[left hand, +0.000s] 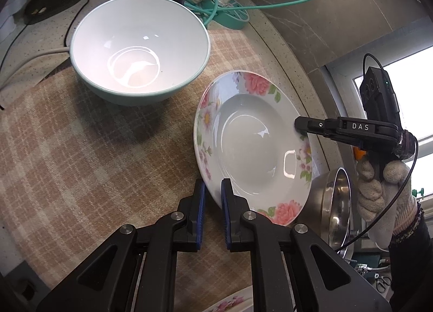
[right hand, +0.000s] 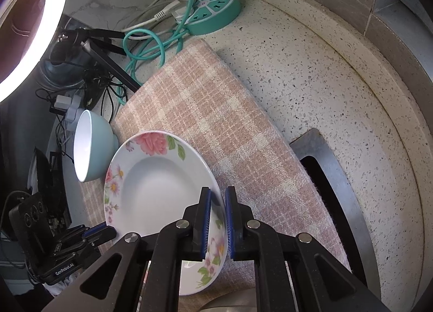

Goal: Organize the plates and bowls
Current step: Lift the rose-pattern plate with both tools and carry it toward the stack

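The plaid cloth covers most of the speckled counter, and everything I am sorting sits on or over it. The teal bowl stands upright on the cloth's far left part, well apart from both my tools. The flowered plate is tilted, its well facing left and up, its rim running between my two hands. My right gripper has its blue pads closed on the plate's near rim, one pad on each face. My left gripper stands at the opposite rim; its jaws show a gap and seem to straddle that edge, though I cannot tell if they pinch it. I judge the right hand carries the plate, and the bowl lies beyond it to the left, nearer my left hand
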The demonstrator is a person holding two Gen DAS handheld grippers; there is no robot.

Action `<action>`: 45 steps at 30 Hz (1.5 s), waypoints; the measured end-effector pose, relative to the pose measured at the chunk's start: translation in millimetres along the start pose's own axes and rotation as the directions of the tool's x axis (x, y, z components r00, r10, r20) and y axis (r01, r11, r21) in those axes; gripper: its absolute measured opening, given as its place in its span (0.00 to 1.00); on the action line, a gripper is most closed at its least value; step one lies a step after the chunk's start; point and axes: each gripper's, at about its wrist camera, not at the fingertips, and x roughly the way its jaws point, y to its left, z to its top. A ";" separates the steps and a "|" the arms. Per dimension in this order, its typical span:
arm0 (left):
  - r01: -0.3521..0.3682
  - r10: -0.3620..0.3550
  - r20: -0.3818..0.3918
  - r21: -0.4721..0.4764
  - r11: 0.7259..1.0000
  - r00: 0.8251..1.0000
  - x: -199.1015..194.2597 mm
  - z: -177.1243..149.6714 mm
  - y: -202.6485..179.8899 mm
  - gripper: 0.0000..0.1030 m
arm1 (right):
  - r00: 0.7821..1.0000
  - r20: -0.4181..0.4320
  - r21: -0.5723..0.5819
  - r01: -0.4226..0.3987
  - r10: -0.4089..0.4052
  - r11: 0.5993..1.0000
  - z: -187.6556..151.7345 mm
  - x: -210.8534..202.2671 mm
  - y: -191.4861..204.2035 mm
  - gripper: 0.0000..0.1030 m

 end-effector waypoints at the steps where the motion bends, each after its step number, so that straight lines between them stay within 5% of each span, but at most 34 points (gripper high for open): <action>1: -0.001 0.001 0.001 0.000 1.000 1.000 -0.2 0.8 -0.5 0.10 | 1.000 0.000 0.001 0.000 0.000 1.000 -0.7 -0.8 0.5 0.10; 26: 0.011 -0.014 0.043 0.076 0.997 0.999 -34.8 9.6 0.6 0.10 | 0.998 0.057 0.028 0.005 -0.006 1.000 -20.3 -31.9 20.1 0.10; 45: 0.034 -0.045 0.052 0.191 0.981 0.998 -69.5 1.7 -1.2 0.10 | 0.989 0.146 0.109 -0.007 -0.009 0.994 -69.8 -59.6 46.0 0.09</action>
